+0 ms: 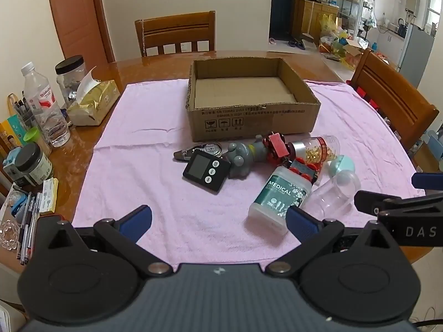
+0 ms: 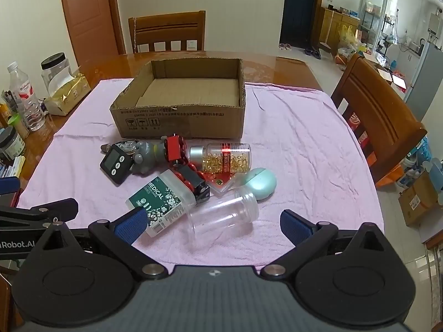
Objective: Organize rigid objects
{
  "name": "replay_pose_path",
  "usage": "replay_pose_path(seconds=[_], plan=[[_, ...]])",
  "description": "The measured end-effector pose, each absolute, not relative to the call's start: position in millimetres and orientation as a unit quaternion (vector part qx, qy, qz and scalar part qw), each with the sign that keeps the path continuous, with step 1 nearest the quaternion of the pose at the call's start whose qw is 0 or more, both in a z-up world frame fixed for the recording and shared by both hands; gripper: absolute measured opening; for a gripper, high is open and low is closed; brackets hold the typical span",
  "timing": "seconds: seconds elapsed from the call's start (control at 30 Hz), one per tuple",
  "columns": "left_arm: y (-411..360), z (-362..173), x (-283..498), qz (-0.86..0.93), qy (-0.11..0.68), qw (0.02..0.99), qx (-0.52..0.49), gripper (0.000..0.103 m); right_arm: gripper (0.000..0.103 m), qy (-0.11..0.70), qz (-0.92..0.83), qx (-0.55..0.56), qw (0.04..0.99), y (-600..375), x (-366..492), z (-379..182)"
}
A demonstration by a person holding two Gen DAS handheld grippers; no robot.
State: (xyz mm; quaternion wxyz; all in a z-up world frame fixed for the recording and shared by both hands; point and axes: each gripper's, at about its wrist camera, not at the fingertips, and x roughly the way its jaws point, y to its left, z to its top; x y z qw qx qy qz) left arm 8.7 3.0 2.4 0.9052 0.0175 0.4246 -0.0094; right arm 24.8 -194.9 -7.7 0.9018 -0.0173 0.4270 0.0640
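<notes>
- Dining room, wooden surface (image 1: pixel 155 63) under a pink towel (image 1: pixel 144 166).
- Cardboard box (image 2: pixel 177 119) at towel's far middle, empty: nothing sorted yet.
- Whole pile left just before box's near wall: timer (image 1: pixel 206 170), grey figurine (image 1: pixel 243 157), red toy (image 1: pixel 277 146), capsule bottle (image 2: pixel 224 157), MEDICAL bottle (image 1: pixel 279 199), clear jar (image 2: pixel 221 218), mint case (image 2: pixel 261 182).
- Left gripper (image 1: pixel 218 221) and right gripper (image 2: pixel 210 222) hover at towel's near edge, jaws wide apart, holding nothing.
</notes>
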Motion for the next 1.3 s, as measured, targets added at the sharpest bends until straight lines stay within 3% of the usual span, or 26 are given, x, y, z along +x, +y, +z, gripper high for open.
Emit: replay_pose_path(seconds=[1.3], plan=[[2.5, 3.7, 23.0, -0.011, 0.430, 0.903, 0.017, 0.102, 0.103, 0.434, 0.059, -0.018, 0.899, -195.2, 41.2, -11.1]])
